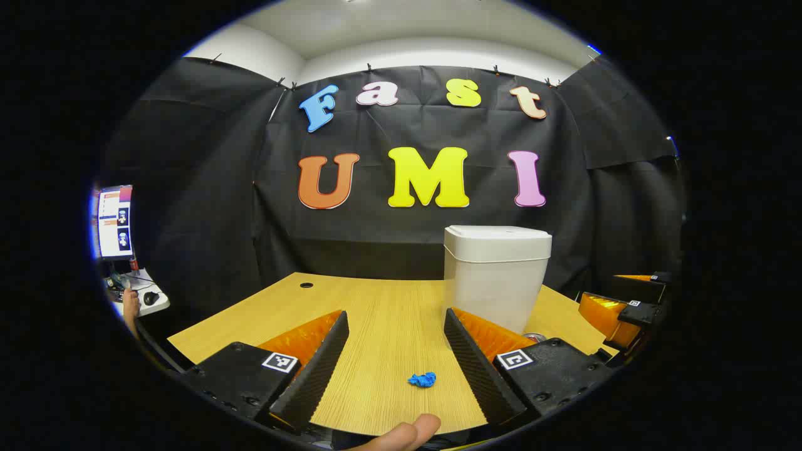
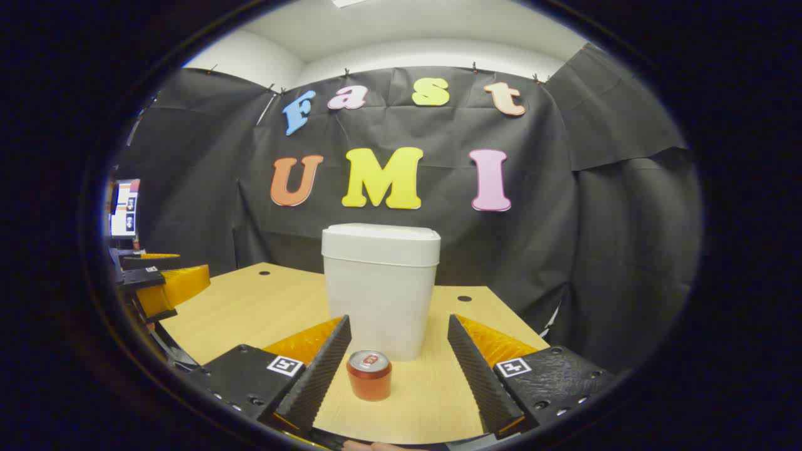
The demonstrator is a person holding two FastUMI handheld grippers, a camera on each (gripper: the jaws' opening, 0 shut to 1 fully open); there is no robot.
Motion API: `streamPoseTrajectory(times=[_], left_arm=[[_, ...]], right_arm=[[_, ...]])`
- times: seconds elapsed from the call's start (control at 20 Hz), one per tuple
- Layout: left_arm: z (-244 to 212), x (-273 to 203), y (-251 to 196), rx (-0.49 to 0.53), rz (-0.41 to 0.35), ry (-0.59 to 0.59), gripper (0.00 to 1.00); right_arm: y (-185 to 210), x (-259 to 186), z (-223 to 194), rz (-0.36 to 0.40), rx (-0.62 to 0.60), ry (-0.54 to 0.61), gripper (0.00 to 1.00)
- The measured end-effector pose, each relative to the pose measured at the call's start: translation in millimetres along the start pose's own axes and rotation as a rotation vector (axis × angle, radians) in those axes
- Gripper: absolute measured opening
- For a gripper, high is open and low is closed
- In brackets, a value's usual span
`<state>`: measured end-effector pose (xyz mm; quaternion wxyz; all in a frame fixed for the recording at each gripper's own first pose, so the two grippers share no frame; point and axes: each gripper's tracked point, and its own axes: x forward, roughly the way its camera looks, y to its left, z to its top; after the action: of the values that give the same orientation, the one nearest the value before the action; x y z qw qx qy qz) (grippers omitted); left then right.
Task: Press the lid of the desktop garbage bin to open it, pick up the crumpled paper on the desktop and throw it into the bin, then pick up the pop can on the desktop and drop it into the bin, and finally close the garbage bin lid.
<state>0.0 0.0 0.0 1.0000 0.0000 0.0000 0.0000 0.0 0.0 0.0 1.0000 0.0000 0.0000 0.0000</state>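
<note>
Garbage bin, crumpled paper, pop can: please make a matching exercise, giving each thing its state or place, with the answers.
Things:
1. garbage bin
2. crumpled paper
3. pop can

States or places:
A. blue, lying on the desktop between the left gripper's open fingers
B. white, lid closed
C. upright in front of the bin, between the right gripper's fingers

Pairs: 1-B, 2-A, 3-C.

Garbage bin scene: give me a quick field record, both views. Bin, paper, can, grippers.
bin: white garbage bin upright on the wooden desk, lid closed
paper: blue crumpled paper on the desk, between the left gripper fingers' line, untouched
can: red pop can upright in front of the bin, between the right gripper fingers, not gripped
left gripper: open, empty
right gripper: open, empty
task stage: nothing started
</note>
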Motion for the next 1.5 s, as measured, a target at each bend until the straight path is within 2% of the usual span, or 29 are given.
streamPoseTrajectory(times=[0.05,0.1,0.2,0.55,0.6,0.65,0.9,1.0,1.05,1.15,1.2,1.3,1.5], left_arm=[[-0.1,-0.3,-0.2,0.001,-0.001,0.000,0.99],[0.4,-0.2,-0.9,0.003,-0.003,0.001,0.99],[-2.0,-1.3,-0.6,0.005,-0.006,0.000,0.99],[-3.6,0.3,0.5,0.004,-0.002,0.008,0.99],[-3.9,0.2,0.5,0.004,-0.001,0.010,0.99],[-4.1,0.1,0.4,0.004,-0.002,0.010,0.99],[-5.0,0.8,-0.3,0.001,-0.005,0.014,0.99],[-5.7,-0.1,-0.9,-0.002,-0.008,0.022,0.99],[-6.6,0.7,-0.6,-0.002,-0.010,0.025,0.99],[-8.5,3.5,2.1,-0.001,-0.005,0.028,0.99],[-8.8,4.2,3.2,-0.002,-0.001,0.031,0.99],[-9.3,4.6,4.9,-0.008,0.007,0.032,0.99],[-6.9,6.3,7.8,-0.018,0.003,0.021,0.99]], right_arm=[[2.2,0.5,-1.6,0.007,-0.001,0.005,0.98],[4.0,0.6,-3.0,0.013,0.000,0.009,0.94],[6.3,0.2,-3.3,0.024,0.016,0.013,0.99],[7.2,-0.1,-8.6,0.027,0.006,0.022,0.93],[6.5,0.2,-10.4,0.028,0.014,0.026,0.98],[6.4,1.0,-11.3,0.029,0.020,0.032,0.99],[4.8,7.7,-4.9,0.019,0.016,0.024,0.98],[4.5,9.6,0.3,0.012,0.002,0.016,0.95],[6.5,11.0,4.3,0.014,-0.003,0.012,0.98],[8.3,15.6,12.3,0.009,-0.010,0.010,0.93],[8.0,17.5,17.9,0.006,-0.008,0.003,0.95],[13.5,23.3,33.3,0.015,-0.004,-0.006,0.98],[18.8,38.8,71.4,0.019,0.002,-0.037,0.94]])
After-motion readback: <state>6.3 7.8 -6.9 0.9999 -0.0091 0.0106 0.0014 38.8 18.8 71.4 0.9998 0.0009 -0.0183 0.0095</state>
